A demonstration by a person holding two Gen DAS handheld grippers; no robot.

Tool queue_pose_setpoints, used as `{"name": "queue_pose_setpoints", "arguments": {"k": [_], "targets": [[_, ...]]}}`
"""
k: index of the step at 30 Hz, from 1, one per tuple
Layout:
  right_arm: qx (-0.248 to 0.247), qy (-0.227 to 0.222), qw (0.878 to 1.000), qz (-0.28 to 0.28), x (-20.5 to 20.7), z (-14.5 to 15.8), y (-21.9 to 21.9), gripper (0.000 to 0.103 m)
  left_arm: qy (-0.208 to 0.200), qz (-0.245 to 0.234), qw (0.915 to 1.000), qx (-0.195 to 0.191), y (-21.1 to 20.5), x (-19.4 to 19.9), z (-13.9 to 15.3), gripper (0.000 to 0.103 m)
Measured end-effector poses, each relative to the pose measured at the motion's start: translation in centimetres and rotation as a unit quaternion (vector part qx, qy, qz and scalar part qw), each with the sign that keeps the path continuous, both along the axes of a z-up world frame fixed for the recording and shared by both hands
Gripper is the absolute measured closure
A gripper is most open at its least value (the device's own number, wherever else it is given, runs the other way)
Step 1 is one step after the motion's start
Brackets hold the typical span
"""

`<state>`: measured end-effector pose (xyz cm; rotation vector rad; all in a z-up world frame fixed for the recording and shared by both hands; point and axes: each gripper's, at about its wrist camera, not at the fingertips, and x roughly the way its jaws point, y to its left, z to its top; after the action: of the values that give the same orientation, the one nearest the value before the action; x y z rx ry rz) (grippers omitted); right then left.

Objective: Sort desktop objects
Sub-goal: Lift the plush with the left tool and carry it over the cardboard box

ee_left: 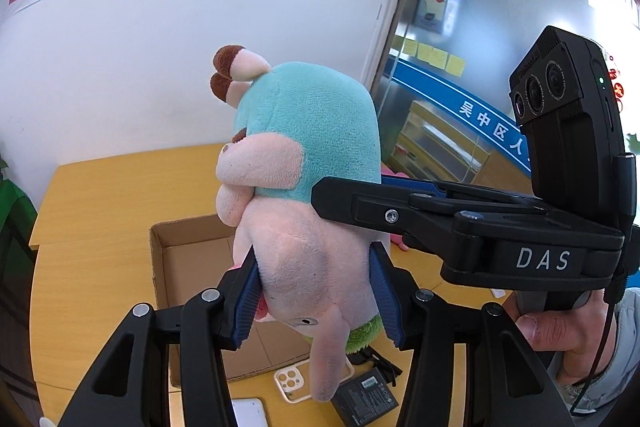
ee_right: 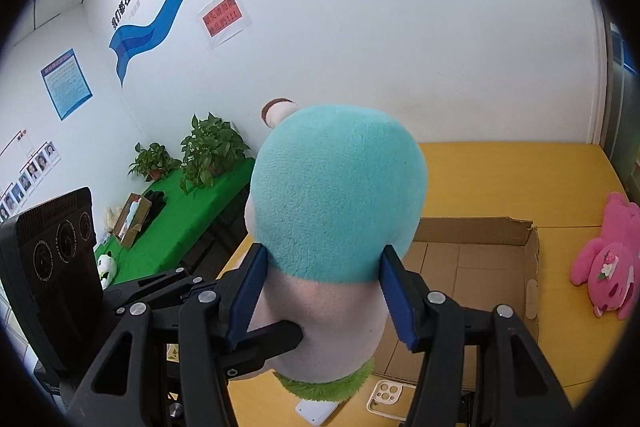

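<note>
A plush pig toy [ee_left: 304,195] with a pink body, teal bottom and green collar hangs upside down above an open cardboard box [ee_left: 188,267]. My left gripper [ee_left: 316,291] is shut on its pink body. My right gripper [ee_right: 324,291] is shut on its teal part [ee_right: 340,195]; its black finger [ee_left: 360,203] shows from the right in the left wrist view. The box also shows in the right wrist view [ee_right: 480,267].
On the yellow table [ee_left: 100,195] below lie a cream phone case [ee_left: 292,381], a black battery pack [ee_left: 364,401] and a white card [ee_left: 250,413]. A pink plush bear [ee_right: 608,263] lies right of the box. A green side table with plants [ee_right: 188,203] stands left.
</note>
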<state>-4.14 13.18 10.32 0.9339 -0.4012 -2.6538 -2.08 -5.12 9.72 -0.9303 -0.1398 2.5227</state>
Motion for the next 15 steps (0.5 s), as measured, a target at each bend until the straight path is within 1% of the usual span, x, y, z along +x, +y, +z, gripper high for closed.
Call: {"name": "queue_pose_setpoints", "arguments": {"k": [4, 7, 10, 11, 15], "targets": [[-0.002, -0.007, 1.0, 0.005, -2.3, -0.6, -0.5, 0.047, -0.012, 0.005, 0.9999, 0.001, -1.4, -1.8, -0.8, 0.049], [-0.006, -0.015, 1.0, 0.007, -4.5, -1.5, -0.6, 0.047, -0.02, 0.008, 0.9998, 0.001, -2.0, -3.3, -1.7, 0.049], [-0.009, -0.024, 1.0, 0.009, -6.4, -2.5, -0.7, 0.047, -0.032, 0.008, 0.9994, 0.004, -2.7, -5.4, -3.1, 0.049], [-0.009, -0.027, 1.0, 0.009, -7.0, -2.8, -0.6, 0.047, -0.035, 0.009, 0.9993, 0.005, -2.2, -6.3, -3.4, 0.049], [-0.011, -0.046, 0.999, 0.009, -10.3, -5.0, -0.2, 0.047, -0.056, 0.011, 0.9983, 0.014, -2.6, -9.4, -5.8, 0.049]]}}
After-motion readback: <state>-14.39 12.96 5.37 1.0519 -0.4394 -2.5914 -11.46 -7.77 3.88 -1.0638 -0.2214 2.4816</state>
